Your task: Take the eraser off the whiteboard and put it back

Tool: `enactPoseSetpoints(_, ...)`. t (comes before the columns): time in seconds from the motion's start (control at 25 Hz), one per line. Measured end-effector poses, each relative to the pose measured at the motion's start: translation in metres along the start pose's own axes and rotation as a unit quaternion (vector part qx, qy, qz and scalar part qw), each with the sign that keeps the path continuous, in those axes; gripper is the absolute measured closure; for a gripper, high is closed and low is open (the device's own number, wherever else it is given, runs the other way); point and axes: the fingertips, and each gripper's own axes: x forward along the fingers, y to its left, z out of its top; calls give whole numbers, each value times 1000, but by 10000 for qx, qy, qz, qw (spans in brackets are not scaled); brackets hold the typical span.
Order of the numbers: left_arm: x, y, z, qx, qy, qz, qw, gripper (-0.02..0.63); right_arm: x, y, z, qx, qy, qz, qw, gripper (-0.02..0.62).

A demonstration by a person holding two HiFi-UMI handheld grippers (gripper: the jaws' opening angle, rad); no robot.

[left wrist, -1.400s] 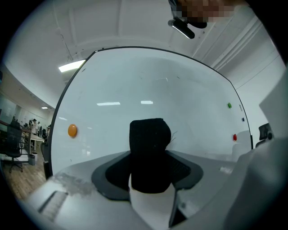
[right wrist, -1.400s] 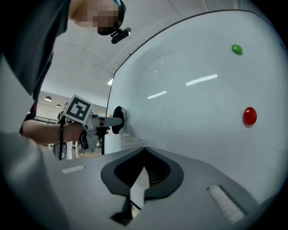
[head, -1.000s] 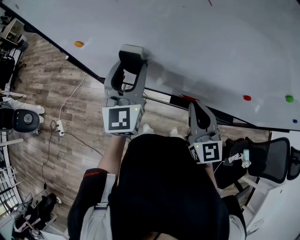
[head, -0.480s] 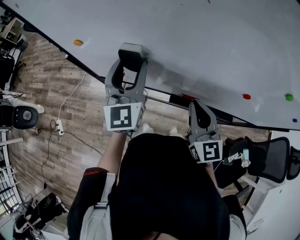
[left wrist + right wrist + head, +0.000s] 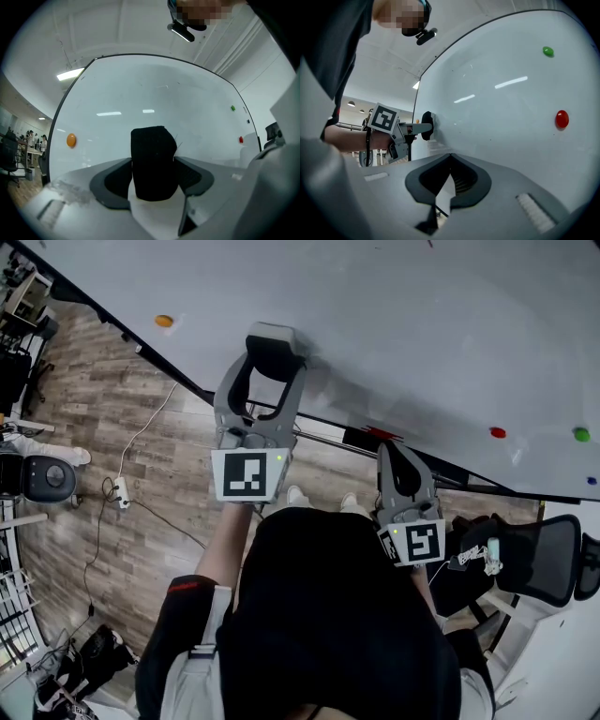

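Left gripper view: eraser (image 5: 154, 165) sits between just-opened jaws of the left gripper (image 5: 153, 160), seemingly touching neither.

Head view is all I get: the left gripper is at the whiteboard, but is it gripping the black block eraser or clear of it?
Observer: In the left gripper view the black block eraser stands between the left gripper's jaws, which have just been opening; the pads look just off its sides.
Operator: Is it seated on the board?
Observer: Side-on in the right gripper view, it sits against the glossy whiteboard, no gap that I can see.
Operator: And the other one?
Observer: The right gripper has its jaws together, nothing between them.
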Motion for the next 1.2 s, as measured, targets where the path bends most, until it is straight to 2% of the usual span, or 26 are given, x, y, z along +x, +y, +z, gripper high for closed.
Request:
enactPoseSetpoints(0.2, -12, 3, -5, 129, 40, -61, 9999, 327, 5, 9, -1, 25, -41, 17, 10000, 594)
enactPoseSetpoints(0.6, -48, -3, -10, -30, 50, -455, 9989, 331, 15, 35, 9, -20, -262, 154, 9995, 594)
enactPoseSetpoints(0.72, -61, -5, -16, 19, 94, -572, 9983, 371, 19, 42, 11, -9, -337, 195, 9992, 594)
enactPoseSetpoints(1.04, -90, 1, -28, 90, 220, -521, 9984, 578, 32, 65, 13, 76, -386, 435, 9983, 594)
enactPoseSetpoints(1.2, -99, 6, -32, -28, 281, -443, 9986, 603, 40, 75, 15, 100, -405, 551, 9976, 594)
